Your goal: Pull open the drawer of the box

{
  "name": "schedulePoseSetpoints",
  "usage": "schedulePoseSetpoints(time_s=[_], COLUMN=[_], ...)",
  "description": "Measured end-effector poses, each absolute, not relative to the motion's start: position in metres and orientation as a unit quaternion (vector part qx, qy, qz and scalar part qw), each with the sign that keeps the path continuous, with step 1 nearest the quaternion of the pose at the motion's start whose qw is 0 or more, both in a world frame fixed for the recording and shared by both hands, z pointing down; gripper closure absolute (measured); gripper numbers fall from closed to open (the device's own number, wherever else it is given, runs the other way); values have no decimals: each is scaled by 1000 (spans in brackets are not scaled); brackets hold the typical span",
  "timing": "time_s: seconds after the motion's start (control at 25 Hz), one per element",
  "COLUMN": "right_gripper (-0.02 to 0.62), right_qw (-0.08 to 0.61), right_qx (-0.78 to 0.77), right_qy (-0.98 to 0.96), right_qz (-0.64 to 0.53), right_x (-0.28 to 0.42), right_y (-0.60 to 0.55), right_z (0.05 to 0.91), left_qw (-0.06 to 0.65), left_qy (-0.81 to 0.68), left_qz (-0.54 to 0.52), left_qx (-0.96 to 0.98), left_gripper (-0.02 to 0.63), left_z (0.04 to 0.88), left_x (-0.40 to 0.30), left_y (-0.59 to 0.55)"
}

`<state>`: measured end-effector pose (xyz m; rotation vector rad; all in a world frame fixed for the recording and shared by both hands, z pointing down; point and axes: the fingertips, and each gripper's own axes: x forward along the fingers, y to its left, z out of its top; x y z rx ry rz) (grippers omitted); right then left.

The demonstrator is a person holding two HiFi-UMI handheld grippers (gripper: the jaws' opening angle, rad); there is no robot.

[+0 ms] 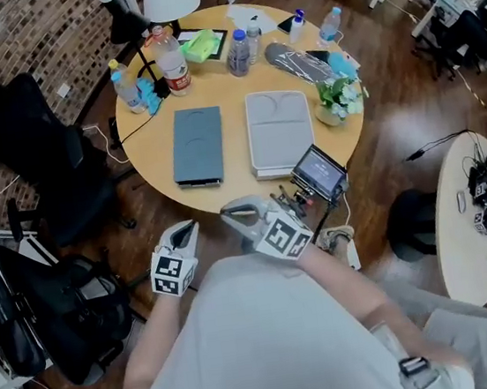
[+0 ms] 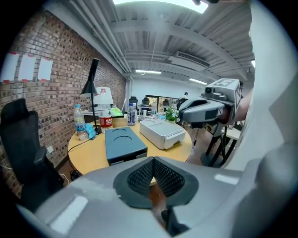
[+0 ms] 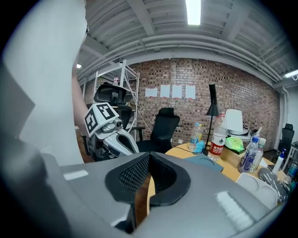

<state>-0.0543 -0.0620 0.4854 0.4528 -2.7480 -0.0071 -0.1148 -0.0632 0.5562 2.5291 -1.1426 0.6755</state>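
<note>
Two flat boxes lie side by side on the round wooden table (image 1: 148, 157): a blue-grey box (image 1: 197, 144) (image 2: 124, 143) on the left and a light grey box (image 1: 280, 130) (image 2: 161, 132) on the right. Each shows a drawer front toward me, and both drawers look closed. My left gripper (image 1: 190, 232) (image 2: 153, 161) is shut and holds nothing. It hangs near my chest, short of the table's near edge. My right gripper (image 1: 231, 214) (image 3: 148, 156) is beside it, also shut and holding nothing, pointing left across my body.
Several bottles (image 1: 171, 61), a black lamp (image 1: 127, 22), a green pack (image 1: 200, 45) and a small plant (image 1: 339, 98) stand at the table's far side. A small screen on a stand (image 1: 318, 173) is at the near right edge. Black office chairs (image 1: 34, 154) stand to the left.
</note>
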Motion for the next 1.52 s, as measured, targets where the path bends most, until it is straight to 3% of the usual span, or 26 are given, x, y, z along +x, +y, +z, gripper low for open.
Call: schedulePoseSetpoints(time_s=[0.52, 1.0, 1.52], right_gripper=[594, 594, 592], right_qw=[200, 203, 227], right_qx=[136, 205, 198], right_qy=[-970, -957, -953], right_qz=[-9, 20, 11], right_x=[-34, -5, -2], right_y=[-86, -103, -126], right_z=[505, 512, 518], left_qw=[89, -80, -171], left_qy=[-408, -330, -279], left_qz=[347, 505, 576], left_qx=[840, 794, 749], left_gripper=[600, 597, 533], left_z=[593, 645, 675], left_x=[-109, -107, -96], left_y=[-95, -137, -166])
